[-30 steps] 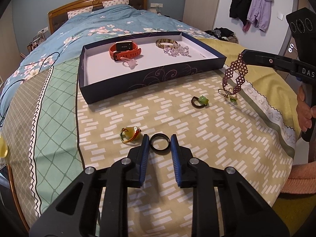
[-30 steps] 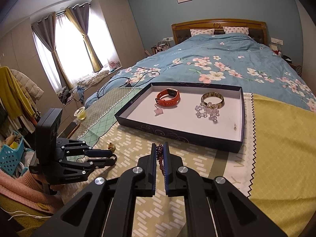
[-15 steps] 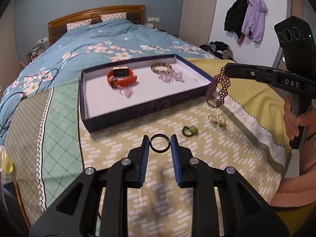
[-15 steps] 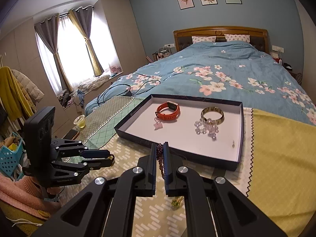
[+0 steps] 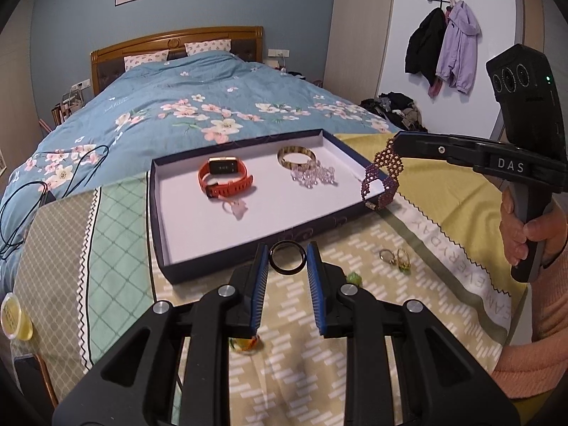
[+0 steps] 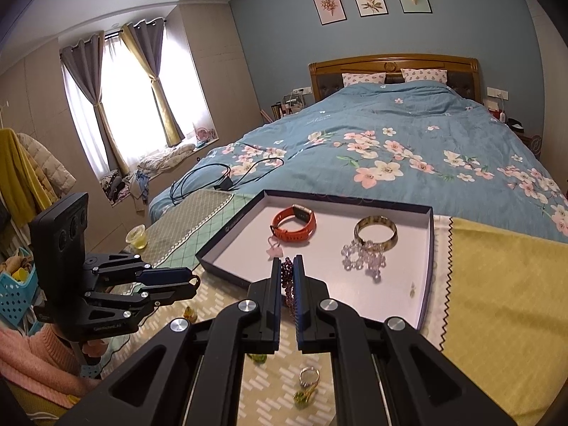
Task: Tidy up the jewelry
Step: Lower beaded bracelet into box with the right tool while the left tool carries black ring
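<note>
On the bed's patterned cloth [image 5: 408,316], just past both grippers: a dark shallow tray [image 5: 156,220] with a white floor. Inside the tray, an orange watch band [image 5: 223,177] toward the left, a small pink charm [image 5: 238,209] just in front of it, a striped bangle [image 5: 296,156] toward the right, a clear crystal bracelet [image 5: 313,176] touching the bangle's near edge.

Left gripper [image 5: 287,266]: raised over the cloth just short of the tray's near wall, fingers clamped on a black ring [image 5: 287,257], ring held flat between the 2 blue pads [image 5: 258,284]. Same gripper seen side-on from the right wrist view [image 6: 193,282], ring barely showing at its tip.

Right gripper [image 6: 287,277]: fingers pressed together on a purple beaded bracelet [image 6: 288,284]. From the left wrist view, right gripper [image 5: 397,142] reaching in from the right, bracelet [image 5: 381,177] dangling from its tip at the tray's near right corner, lower end level with the tray rim; touching the rim or not, cannot tell.

Loose on the cloth near the tray: 2 small gold rings with a green stone [image 5: 396,257], a green-stoned ring [image 5: 353,277] partly hidden beside the left gripper's right finger, a yellow and green piece [image 5: 245,344] under the left finger. Off to the left edge, a small yellow cup [image 5: 12,317].
</note>
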A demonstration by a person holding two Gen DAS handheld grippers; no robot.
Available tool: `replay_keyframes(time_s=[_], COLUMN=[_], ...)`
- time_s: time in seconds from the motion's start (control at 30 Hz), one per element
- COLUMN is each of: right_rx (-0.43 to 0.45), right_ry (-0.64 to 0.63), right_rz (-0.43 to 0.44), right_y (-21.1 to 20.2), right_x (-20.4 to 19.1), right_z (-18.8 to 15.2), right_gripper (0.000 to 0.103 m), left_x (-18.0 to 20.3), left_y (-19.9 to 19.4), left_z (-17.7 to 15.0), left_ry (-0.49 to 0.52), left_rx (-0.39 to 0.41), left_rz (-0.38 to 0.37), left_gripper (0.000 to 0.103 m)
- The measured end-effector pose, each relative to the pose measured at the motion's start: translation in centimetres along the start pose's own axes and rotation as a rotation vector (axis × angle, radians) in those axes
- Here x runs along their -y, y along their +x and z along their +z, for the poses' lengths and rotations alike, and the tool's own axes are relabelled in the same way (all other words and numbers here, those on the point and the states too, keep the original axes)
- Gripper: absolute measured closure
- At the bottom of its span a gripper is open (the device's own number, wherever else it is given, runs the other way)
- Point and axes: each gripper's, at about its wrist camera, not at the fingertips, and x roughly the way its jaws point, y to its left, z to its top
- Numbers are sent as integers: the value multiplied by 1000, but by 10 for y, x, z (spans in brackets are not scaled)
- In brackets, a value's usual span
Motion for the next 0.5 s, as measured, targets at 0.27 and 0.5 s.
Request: replay_keyframes(time_s=[0.27, 0.5], right_rx=[3, -4], right_ry=[10, 24], right_rz=[6, 2], right_y=[14, 25], right_x=[7, 13], right_z=[14, 20], right_gripper=[98, 98], left_x=[-8, -14], left_y=[9, 19], left_z=[11, 21], left_ry=[-14, -19], left_rx=[5, 5], left_rz=[-3, 7], left_gripper=[81, 81])
